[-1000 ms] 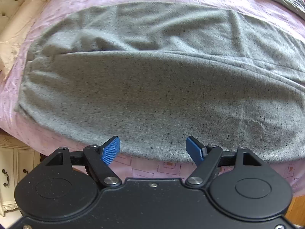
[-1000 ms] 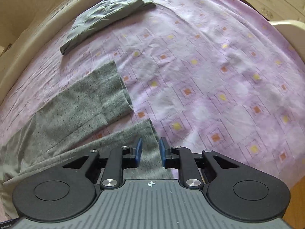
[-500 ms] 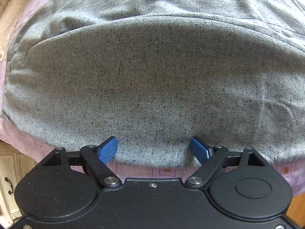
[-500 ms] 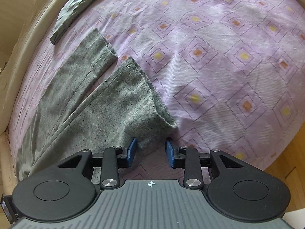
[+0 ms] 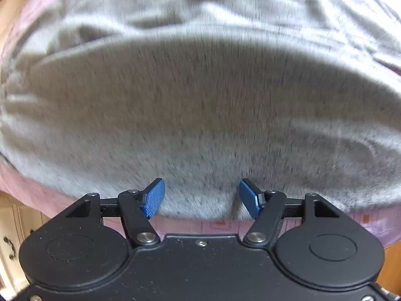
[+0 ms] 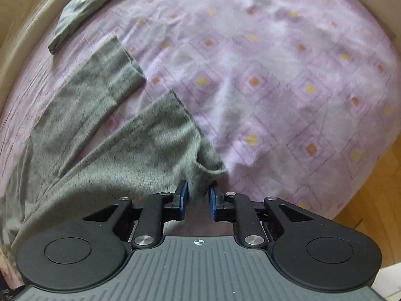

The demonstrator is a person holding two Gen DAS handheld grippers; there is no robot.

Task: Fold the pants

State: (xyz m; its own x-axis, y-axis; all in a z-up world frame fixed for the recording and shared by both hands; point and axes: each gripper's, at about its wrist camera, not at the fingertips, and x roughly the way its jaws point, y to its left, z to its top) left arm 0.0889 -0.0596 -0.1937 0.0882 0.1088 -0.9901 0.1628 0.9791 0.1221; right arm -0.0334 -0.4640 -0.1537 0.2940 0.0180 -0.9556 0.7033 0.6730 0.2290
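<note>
The grey pants point(image 5: 200, 100) fill the blurred left wrist view, lying on the lilac bedsheet point(image 5: 220, 225). My left gripper point(image 5: 200, 198) points down at their near edge. Its jaws are closing, the fabric edge lies between the blue pads point(image 5: 153, 198), and a wide gap remains. In the right wrist view the two pant legs point(image 6: 112, 150) spread apart on the sheet. The hem corner point(image 6: 208, 165) of the near leg bunches up between the jaws of my right gripper point(image 6: 198, 198). Those jaws are closing and stand narrow, not clamped.
A dark folded garment point(image 6: 82, 12) lies at the far left of the sheet point(image 6: 288, 87). A beige bed frame point(image 6: 15, 57) runs along the left. Wooden floor point(image 6: 376, 188) shows past the bed's right edge. A cream cabinet point(image 5: 10, 240) stands below the bed.
My left gripper sank closer to the pants; its jaws widened, then narrowed. My right gripper moved onto the near leg's hem corner, and its jaws narrowed around the cloth.
</note>
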